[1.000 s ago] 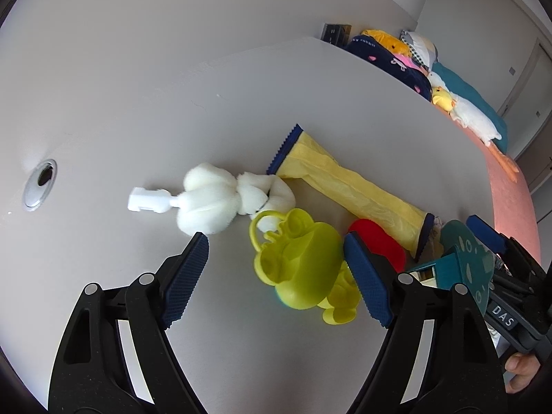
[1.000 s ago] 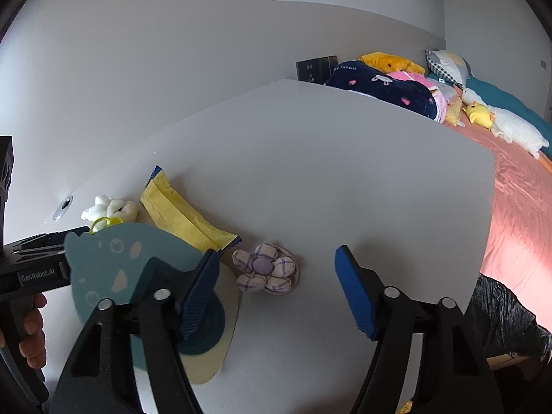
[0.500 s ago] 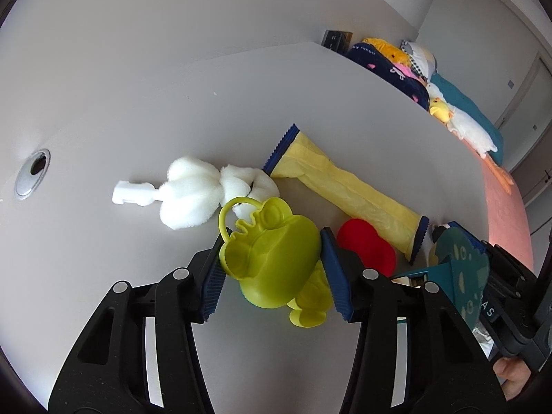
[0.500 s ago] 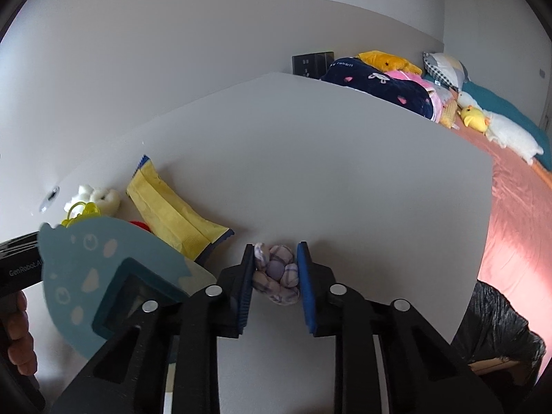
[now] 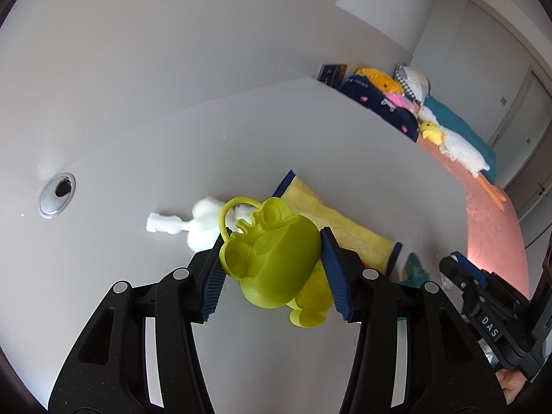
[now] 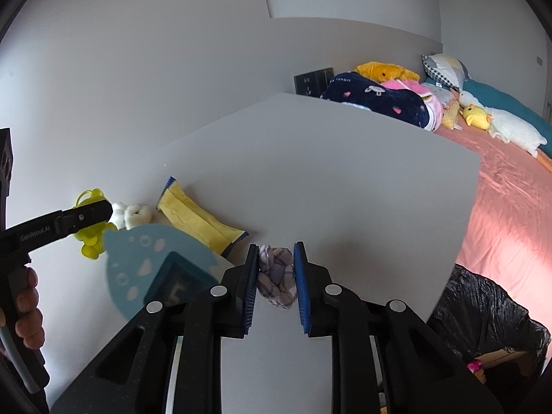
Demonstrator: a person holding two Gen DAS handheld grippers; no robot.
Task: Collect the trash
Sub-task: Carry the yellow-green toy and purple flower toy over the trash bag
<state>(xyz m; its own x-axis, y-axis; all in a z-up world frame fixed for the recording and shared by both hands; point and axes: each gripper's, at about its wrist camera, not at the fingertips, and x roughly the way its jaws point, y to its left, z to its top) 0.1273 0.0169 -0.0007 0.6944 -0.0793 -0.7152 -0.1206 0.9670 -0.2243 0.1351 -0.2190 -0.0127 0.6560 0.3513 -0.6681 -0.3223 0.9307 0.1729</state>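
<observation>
My left gripper (image 5: 272, 269) is shut on a lime-green plastic frog toy (image 5: 272, 258) and holds it above the white table (image 5: 241, 138). My right gripper (image 6: 276, 272) is shut on a purple plaid fabric flower (image 6: 276, 276), lifted off the table. On the table lie a yellow wrapper with blue ends (image 5: 338, 220) and a white fluffy item with a plastic clip (image 5: 196, 220). A black trash bag bin (image 6: 483, 310) stands past the table's right edge in the right wrist view.
A teal card (image 6: 151, 258) lies by the yellow wrapper (image 6: 200, 217). A round cable grommet (image 5: 57, 193) sits in the table at the left. A bed with a pink sheet (image 6: 510, 189) and plush toys lies beyond the table.
Both grippers have risen from the table with their objects held. The frog toy and the fabric flower are now off the surface.
</observation>
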